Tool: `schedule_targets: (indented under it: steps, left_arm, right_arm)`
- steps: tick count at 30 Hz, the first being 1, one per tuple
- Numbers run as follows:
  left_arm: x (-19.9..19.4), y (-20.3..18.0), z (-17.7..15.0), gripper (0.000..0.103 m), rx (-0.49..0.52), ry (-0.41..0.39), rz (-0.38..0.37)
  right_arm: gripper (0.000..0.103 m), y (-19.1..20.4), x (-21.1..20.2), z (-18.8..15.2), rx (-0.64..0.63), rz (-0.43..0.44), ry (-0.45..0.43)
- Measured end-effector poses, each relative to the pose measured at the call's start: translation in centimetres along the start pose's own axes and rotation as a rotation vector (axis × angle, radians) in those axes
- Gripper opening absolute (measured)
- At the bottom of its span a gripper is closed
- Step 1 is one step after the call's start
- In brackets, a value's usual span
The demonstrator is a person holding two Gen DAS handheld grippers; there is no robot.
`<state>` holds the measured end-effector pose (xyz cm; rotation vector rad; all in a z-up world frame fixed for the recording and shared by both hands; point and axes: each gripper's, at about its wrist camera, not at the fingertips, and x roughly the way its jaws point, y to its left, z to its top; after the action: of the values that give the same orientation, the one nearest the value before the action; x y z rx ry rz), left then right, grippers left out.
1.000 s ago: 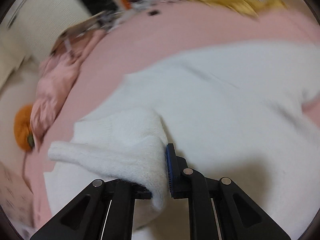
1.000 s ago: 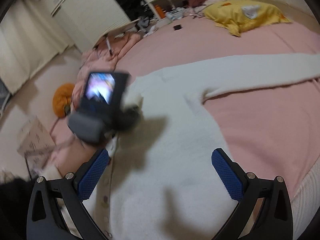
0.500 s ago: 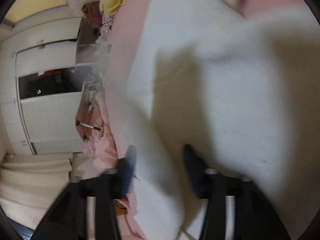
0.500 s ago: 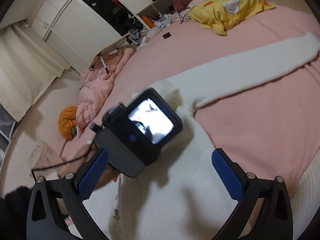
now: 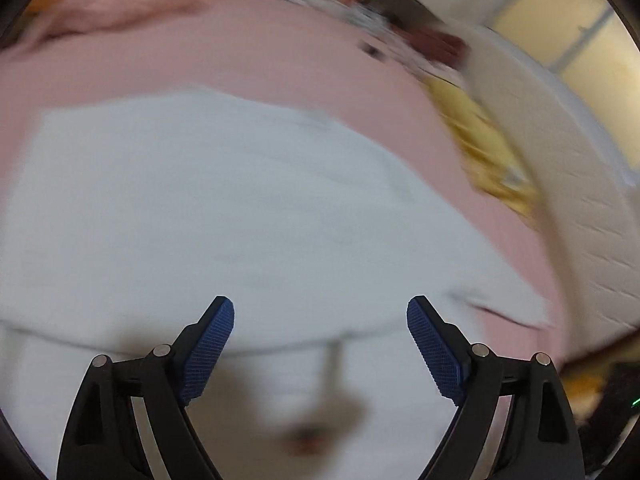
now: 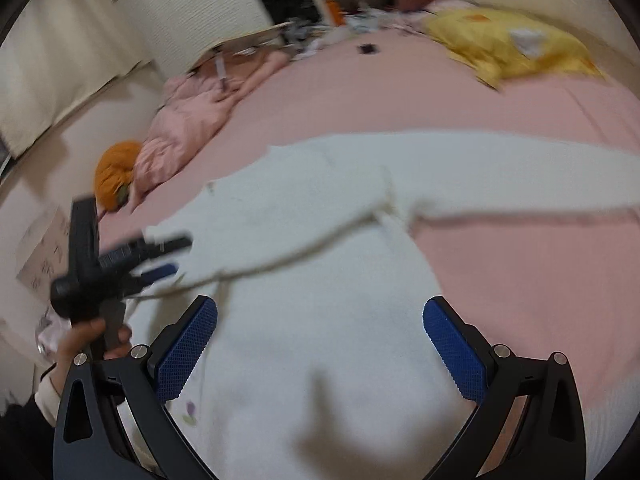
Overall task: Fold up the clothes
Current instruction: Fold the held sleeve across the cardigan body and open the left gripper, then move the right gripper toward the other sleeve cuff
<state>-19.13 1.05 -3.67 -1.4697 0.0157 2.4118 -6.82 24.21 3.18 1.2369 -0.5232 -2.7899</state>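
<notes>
No brand, label or legible writing on anything I can see; a flattened cardboard sheet (image 6: 42, 248) on the floor carries dark marks too blurred to read. Items counted: one white cardigan (image 6: 304, 320), spread on the pink bedsheet (image 6: 520, 280), one sleeve folded across its chest toward my left side, the other sleeve stretched out to the right; a small purple flower motif near the cardigan's front edge, low in the right wrist view; one yellow pillow (image 6: 516, 48) at the head of the bed; one crumpled pink quilt (image 6: 188, 120) off the bed's far-left edge; one orange cushion (image 6: 114, 172) beside it on the floor. My left gripper (image 5: 320, 320) hangs over the cardigan (image 5: 224, 216), jaws spread wide, nothing between them; view heavily blurred. My right gripper (image 6: 320, 320) likewise spread wide and empty above the cardigan body. One bare hand (image 6: 90, 338) visible, holding the left gripper's handle.
</notes>
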Motion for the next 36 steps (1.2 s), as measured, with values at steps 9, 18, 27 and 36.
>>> schedule_targets:
  steps: [9,18,27,36]
  left_arm:
    - [0.2,2.3,-0.2,0.099,-0.078,0.000,0.079]
    - [1.3,1.9,-0.6,0.103,-0.039,0.024,0.089]
    - [-7.6,-0.5,-5.2,0.100,-0.071,-0.043,0.086]
    - [-10.0,2.0,-16.2,0.100,-0.298,-0.059,0.063]
  right_arm:
    - [0.103,1.9,14.5,3.0,-0.261,-0.121,0.209]
    - [0.103,1.6,17.4,2.6,-0.349,-0.141,0.206]
    - [0.103,4.2,3.5,0.3,-0.240,-0.154,-0.002]
    - [0.103,6.6,-3.0,-10.0,-0.251,-0.186,-0.008]
